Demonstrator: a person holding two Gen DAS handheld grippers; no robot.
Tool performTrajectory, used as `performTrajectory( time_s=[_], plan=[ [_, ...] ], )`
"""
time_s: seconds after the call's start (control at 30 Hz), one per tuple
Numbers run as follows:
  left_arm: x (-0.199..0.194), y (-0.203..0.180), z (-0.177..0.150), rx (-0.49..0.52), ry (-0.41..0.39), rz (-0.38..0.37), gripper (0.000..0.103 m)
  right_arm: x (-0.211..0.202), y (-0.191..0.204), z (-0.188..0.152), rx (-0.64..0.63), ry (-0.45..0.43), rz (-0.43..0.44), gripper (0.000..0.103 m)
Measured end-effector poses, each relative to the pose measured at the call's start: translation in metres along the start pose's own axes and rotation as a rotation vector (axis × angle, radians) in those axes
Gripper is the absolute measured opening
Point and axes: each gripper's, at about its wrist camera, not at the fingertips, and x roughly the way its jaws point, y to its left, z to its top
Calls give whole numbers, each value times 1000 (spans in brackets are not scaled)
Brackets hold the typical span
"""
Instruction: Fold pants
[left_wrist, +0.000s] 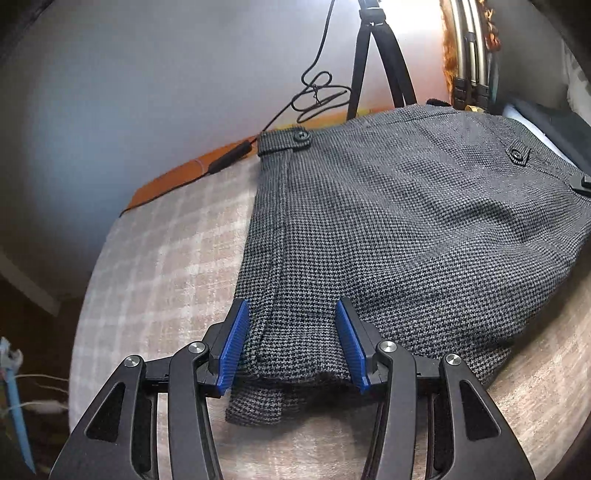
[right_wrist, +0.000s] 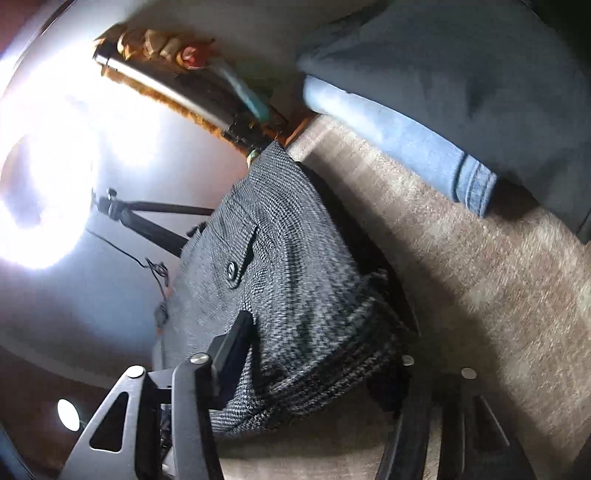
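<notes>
Left gripper (left_wrist: 291, 343) fingers spread wide, straddling folded grey pants (left_wrist: 406, 221) on table (left_wrist: 155, 258). Right gripper (right_wrist: 317, 354) spread around pants' edge; actual grip unclear.

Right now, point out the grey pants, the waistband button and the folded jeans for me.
grey pants (left_wrist: 406, 229): left wrist view, middle of the top fabric panel.
waistband button (left_wrist: 301, 137): left wrist view, centre of the button on the tab.
folded jeans (right_wrist: 402, 136): right wrist view, blue leg below the dark garment.
</notes>
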Motion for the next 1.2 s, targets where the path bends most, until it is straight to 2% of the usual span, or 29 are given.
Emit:
performTrajectory(
  time_s=[0.03,0.1,0.17,0.27,0.37,0.57,0.67,0.73,0.87,0.93,1.07,1.1,1.2],
  plan=[
    [-4,0,2,-6,-11,7,48,0,0,0,-7,1,-5,43],
    [-18,-2,10,-25,-56,3,48,-1,-1,2,-12,3,-9,37],
    [-35,-11,18,-18,-109,-18,48,-2,-2,3,-11,6,-1,34],
    [-45,-41,31,52,-145,-57,48,-3,2,3,-28,-3,-10,31],
    [-39,-73,44,80,-143,-113,48,-5,6,2,-30,-8,-12,30],
    [-12,-111,56,80,-112,-119,48,-6,2,3,-26,4,8,30],
    [8,-116,56,90,-69,-88,49,-4,1,3,-29,16,0,36],
    [17,-115,54,76,-51,-100,49,-4,1,3,-34,20,-39,49],
    [16,-114,53,81,-59,-106,49,-7,4,-1,-54,16,-104,55],
    [14,-111,53,67,-59,-114,49,-9,0,-4,-14,23,-89,60],
    [-2,-100,47,42,-87,-120,49,-6,-8,-6,53,47,8,61],
    [-5,-99,44,47,-92,-115,49,-4,-9,-5,56,48,19,60],
    [-7,-96,38,56,-83,-126,49,-3,-10,-2,72,31,19,37]
  ],
)
